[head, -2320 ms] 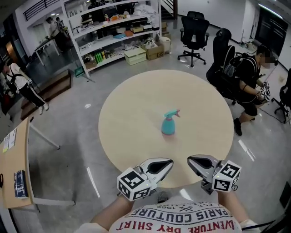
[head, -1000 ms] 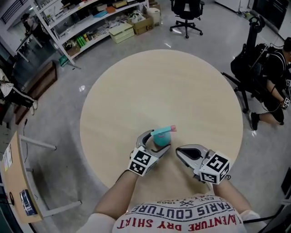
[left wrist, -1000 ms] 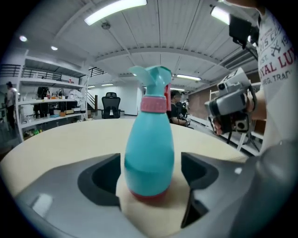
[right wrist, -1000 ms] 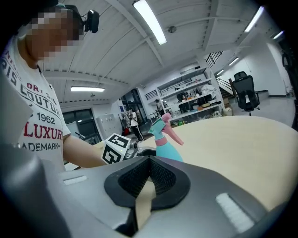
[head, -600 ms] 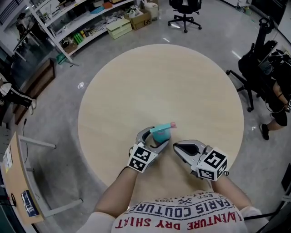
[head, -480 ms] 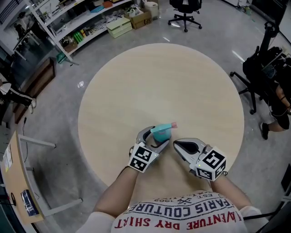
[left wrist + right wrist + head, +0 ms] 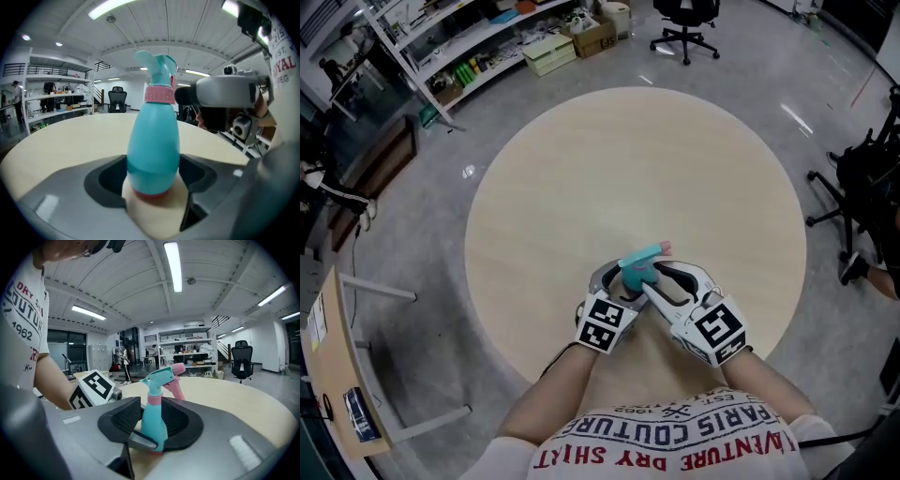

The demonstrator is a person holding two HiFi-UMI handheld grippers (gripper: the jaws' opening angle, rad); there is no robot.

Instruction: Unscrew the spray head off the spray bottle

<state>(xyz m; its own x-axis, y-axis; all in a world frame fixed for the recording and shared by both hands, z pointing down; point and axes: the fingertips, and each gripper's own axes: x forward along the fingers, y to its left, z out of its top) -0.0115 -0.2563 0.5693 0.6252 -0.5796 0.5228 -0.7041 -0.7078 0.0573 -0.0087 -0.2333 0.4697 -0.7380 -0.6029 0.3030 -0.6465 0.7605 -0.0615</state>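
A teal spray bottle [image 7: 639, 274] with a pink collar and a teal-and-pink spray head [image 7: 643, 251] stands upright near the front of the round wooden table [image 7: 628, 159]. My left gripper [image 7: 622, 283] is shut on the bottle's wide body [image 7: 153, 140], low down; its spray head [image 7: 157, 70] rises above the jaws. My right gripper [image 7: 661, 278] has come in from the right, and its jaws have just been opening. The bottle [image 7: 154, 420] stands between them with a small gap at the pads. The spray head [image 7: 163, 375] points away from me.
Metal shelves [image 7: 487, 47] with boxes stand beyond the table, and an office chair [image 7: 684, 19] is at the back. A desk [image 7: 328, 375] is at the left, and another chair [image 7: 862, 187] at the right.
My right gripper has moved left up to the bottle, and its jaws have gone from shut to open around it. The left gripper has kept its grip and its place.
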